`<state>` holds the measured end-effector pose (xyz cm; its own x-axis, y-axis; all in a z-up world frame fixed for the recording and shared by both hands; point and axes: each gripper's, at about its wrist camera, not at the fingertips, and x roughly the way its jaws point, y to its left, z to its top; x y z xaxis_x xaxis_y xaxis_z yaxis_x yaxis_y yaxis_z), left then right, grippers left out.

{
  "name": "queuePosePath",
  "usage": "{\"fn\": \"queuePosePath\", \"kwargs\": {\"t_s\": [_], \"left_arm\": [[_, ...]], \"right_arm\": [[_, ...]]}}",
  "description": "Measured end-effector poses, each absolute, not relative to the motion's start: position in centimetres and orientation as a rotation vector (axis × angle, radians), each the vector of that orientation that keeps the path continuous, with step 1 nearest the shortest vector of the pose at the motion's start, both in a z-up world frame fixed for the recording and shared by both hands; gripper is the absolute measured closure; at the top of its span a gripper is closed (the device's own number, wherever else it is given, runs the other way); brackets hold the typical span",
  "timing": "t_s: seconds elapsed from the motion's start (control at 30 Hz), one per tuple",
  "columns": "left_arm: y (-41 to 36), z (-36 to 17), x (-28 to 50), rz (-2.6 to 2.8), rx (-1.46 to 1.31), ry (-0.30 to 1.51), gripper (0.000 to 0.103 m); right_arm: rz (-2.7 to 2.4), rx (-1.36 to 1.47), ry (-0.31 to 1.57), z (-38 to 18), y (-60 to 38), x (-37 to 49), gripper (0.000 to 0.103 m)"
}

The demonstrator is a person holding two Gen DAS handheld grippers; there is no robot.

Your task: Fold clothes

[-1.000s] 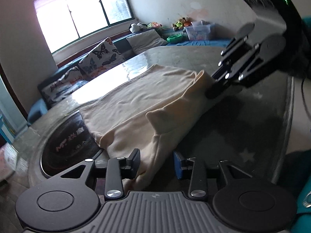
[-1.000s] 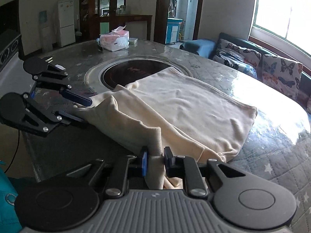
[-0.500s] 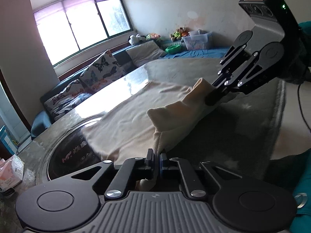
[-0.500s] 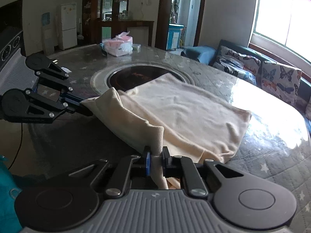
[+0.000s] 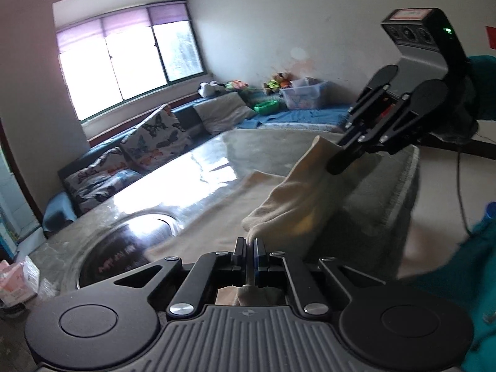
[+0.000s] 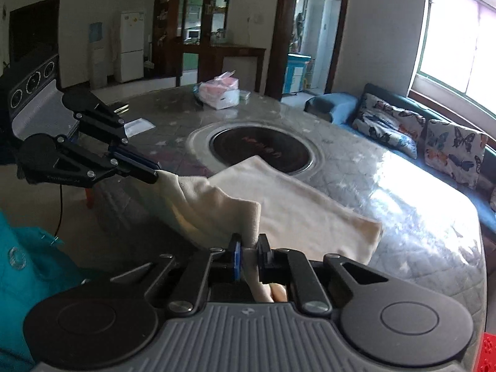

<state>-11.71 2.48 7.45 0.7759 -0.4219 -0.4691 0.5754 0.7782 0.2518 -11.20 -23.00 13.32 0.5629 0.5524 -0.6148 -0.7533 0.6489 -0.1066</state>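
Observation:
A cream cloth garment [image 6: 297,214] lies half on the grey round table [image 6: 418,204]; its near edge is lifted off the table. My left gripper [image 5: 249,249] is shut on one corner of the cream garment [image 5: 297,198]. My right gripper [image 6: 249,252] is shut on the other corner. In the left wrist view the right gripper [image 5: 336,164] holds the cloth up at the upper right. In the right wrist view the left gripper [image 6: 153,172] holds it at the left. The lifted edge hangs taut between the two.
A round black hotplate [image 6: 260,150] is set in the table's middle, partly under the cloth. A tissue pack [image 6: 220,91] stands on the far side. A sofa with butterfly cushions [image 6: 434,133] runs under the window. The table's near edge [image 5: 406,179] is close.
The left gripper closed on the cloth corner. Both grippers rose and pulled back toward the table edge, lifting the near edge and dragging the garment toward the near edge.

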Motion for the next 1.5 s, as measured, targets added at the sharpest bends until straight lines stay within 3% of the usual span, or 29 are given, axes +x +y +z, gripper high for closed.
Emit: {"fn": "queuePosePath", "kwargs": {"t_s": [0.4, 0.9, 1.03, 1.27, 1.43, 1.5], "left_arm": [[2.4, 7.4, 0.5, -0.375, 0.370, 0.447, 0.098], [-0.3, 0.0, 9.6, -0.161, 0.407, 0.651, 0.097], [0.6, 0.4, 9.6, -0.149, 0.358, 0.656, 0.094], [-0.2, 3.0, 7.8, -0.221, 0.282, 0.605, 0.094], [-2.3, 3.1, 7.7, -0.296, 0.277, 0.611, 0.087], [-2.7, 2.7, 8.0, -0.303, 0.277, 0.621, 0.084]], "right_arm": [[0.754, -0.386, 0.575, 14.3, -20.3, 0.4, 0.094], [0.559, -0.259, 0.717, 5.3, -18.7, 10.5, 0.091], [0.516, -0.211, 0.689, 5.5, -20.2, 10.3, 0.078], [0.493, -0.150, 0.618, 7.1, -23.2, 6.8, 0.024], [0.496, -0.099, 0.626, 6.9, -24.3, 5.7, 0.000], [0.504, -0.071, 0.637, 6.8, -24.6, 5.8, 0.000]]}}
